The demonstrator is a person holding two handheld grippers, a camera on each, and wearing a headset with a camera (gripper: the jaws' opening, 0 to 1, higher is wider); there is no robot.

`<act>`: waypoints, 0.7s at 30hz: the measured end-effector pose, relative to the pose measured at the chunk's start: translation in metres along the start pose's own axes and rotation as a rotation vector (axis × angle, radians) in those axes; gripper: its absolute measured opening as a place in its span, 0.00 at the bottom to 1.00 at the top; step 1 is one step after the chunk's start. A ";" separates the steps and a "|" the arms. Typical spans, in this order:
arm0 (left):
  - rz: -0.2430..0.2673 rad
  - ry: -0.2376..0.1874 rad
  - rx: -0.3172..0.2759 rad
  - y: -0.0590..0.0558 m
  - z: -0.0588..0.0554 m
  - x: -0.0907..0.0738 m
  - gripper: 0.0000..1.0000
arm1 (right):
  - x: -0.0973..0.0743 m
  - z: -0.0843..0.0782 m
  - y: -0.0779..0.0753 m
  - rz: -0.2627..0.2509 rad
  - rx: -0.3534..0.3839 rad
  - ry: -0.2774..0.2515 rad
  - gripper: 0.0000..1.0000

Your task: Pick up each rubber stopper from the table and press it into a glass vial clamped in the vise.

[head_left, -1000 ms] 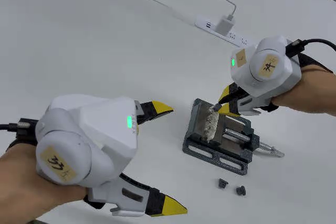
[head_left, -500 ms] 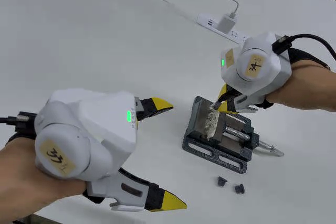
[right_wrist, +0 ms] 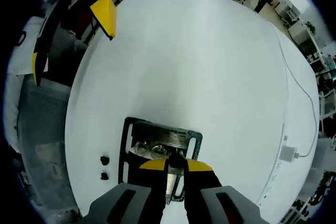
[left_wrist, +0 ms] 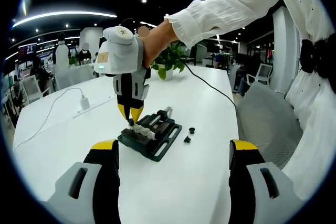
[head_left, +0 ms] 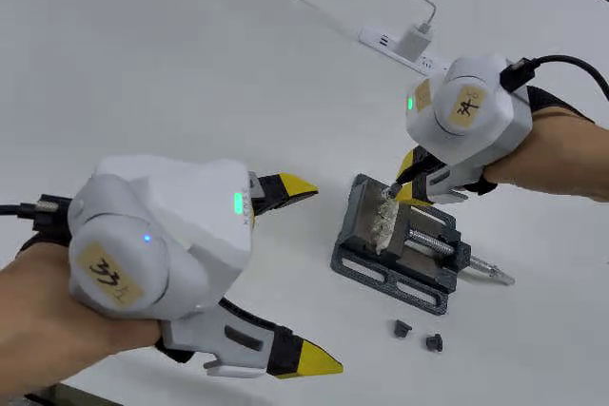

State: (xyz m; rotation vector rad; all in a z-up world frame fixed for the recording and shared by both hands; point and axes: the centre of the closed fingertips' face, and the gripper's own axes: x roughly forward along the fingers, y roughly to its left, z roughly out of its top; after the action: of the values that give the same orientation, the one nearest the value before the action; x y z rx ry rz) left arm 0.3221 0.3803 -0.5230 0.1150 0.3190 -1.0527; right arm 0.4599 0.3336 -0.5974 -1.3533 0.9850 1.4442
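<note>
Right gripper (head_left: 403,187) fingers grasp a rubber stopper (right_wrist: 176,159) just above the glass vials (head_left: 383,225) in the vise (head_left: 381,273), not yet pressed home. Two stoppers (head_left: 403,330) lie on the surface, well apart from those fingers. Left gripper (left_wrist: 173,145) fingers are spread and empty.

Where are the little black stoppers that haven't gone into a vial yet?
In the head view, the two loose stoppers lie side by side on the white table, just beyond the vise on its side nearest the person.

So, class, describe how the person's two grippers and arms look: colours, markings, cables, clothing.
Left gripper and right gripper: rounded white housings, a green light, a tan handwritten sticker, black fingers tipped yellow. Black cables at the rear. One sleeve is white.
</note>
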 end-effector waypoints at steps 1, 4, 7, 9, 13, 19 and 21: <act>0.001 -0.003 -0.003 0.001 0.000 0.000 0.86 | 0.000 0.000 0.000 -0.001 -0.001 -0.003 0.07; 0.005 -0.006 -0.009 0.002 0.001 -0.001 0.86 | 0.000 -0.001 -0.001 -0.004 0.007 -0.012 0.07; 0.006 -0.006 -0.008 0.003 0.001 -0.001 0.86 | 0.000 -0.001 0.000 -0.007 0.010 -0.019 0.08; 0.005 -0.008 -0.008 0.003 0.002 -0.001 0.86 | 0.001 0.000 -0.001 -0.006 0.016 -0.029 0.08; 0.005 -0.004 -0.009 0.002 0.001 -0.001 0.85 | -0.001 0.002 -0.002 -0.010 0.020 -0.042 0.11; 0.003 0.000 -0.008 0.002 0.000 -0.001 0.85 | -0.015 0.007 -0.003 -0.011 0.047 -0.095 0.13; 0.003 -0.002 -0.009 0.003 0.000 -0.002 0.85 | -0.019 0.009 -0.003 -0.010 0.074 -0.129 0.12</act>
State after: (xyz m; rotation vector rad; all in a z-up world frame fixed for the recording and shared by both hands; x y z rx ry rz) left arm 0.3236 0.3831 -0.5224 0.1065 0.3210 -1.0483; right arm 0.4599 0.3411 -0.5775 -1.1951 0.9379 1.4542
